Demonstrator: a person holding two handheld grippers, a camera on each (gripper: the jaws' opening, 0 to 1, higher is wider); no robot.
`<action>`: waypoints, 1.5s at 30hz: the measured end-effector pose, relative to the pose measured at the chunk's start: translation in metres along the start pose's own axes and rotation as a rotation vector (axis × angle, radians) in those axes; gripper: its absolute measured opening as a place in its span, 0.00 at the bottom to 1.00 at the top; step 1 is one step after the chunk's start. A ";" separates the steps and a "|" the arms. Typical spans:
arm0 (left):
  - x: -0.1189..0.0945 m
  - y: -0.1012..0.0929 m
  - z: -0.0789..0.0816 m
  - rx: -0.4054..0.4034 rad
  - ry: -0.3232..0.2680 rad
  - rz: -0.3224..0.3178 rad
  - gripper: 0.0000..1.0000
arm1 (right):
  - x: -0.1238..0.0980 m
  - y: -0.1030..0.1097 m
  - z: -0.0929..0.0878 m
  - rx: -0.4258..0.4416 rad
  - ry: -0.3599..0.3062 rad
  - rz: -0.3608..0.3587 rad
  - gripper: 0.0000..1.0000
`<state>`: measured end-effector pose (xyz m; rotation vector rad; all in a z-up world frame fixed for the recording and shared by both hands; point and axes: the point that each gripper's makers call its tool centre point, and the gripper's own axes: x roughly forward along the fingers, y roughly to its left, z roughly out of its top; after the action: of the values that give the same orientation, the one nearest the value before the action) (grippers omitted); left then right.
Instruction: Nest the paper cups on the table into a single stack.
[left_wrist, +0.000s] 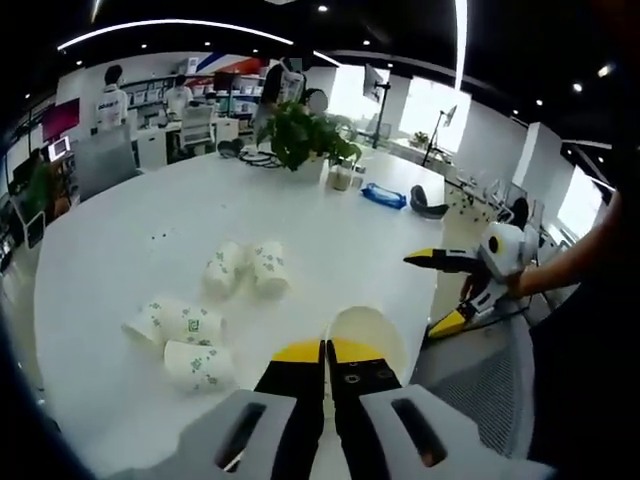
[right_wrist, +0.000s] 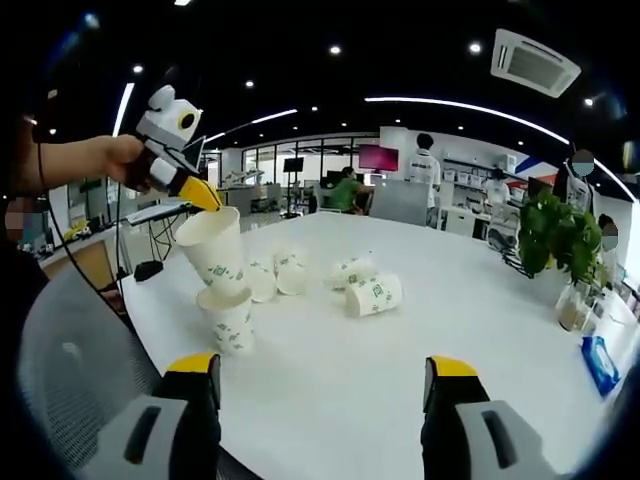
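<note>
Several paper cups (right_wrist: 372, 293) lie scattered on the white table (right_wrist: 480, 330) as the left hand-held gripper (right_wrist: 205, 196) pinches one cup (right_wrist: 213, 250) above another; right hand-held gripper (right_wrist: 320, 375) spread wide.

Each hand-held gripper has black jaws tipped in yellow on a grey body: the left hand-held gripper (left_wrist: 326, 350) shows small screws, the right hand-held gripper (right_wrist: 325, 365) slotted grey shoulders.
</note>
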<state>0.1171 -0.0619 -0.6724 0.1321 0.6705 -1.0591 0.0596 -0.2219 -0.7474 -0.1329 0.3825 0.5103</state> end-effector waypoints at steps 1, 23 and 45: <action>0.001 0.000 -0.003 -0.003 0.003 0.000 0.00 | 0.000 0.000 0.000 -0.001 0.001 0.001 0.84; 0.031 0.019 -0.046 -0.037 0.064 0.049 0.00 | 0.000 -0.002 -0.002 -0.001 0.004 -0.009 0.82; 0.044 0.040 -0.058 -0.055 0.070 0.114 0.00 | -0.001 -0.002 -0.002 0.004 0.006 -0.010 0.82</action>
<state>0.1387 -0.0511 -0.7519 0.1587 0.7457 -0.9289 0.0597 -0.2246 -0.7487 -0.1320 0.3883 0.4998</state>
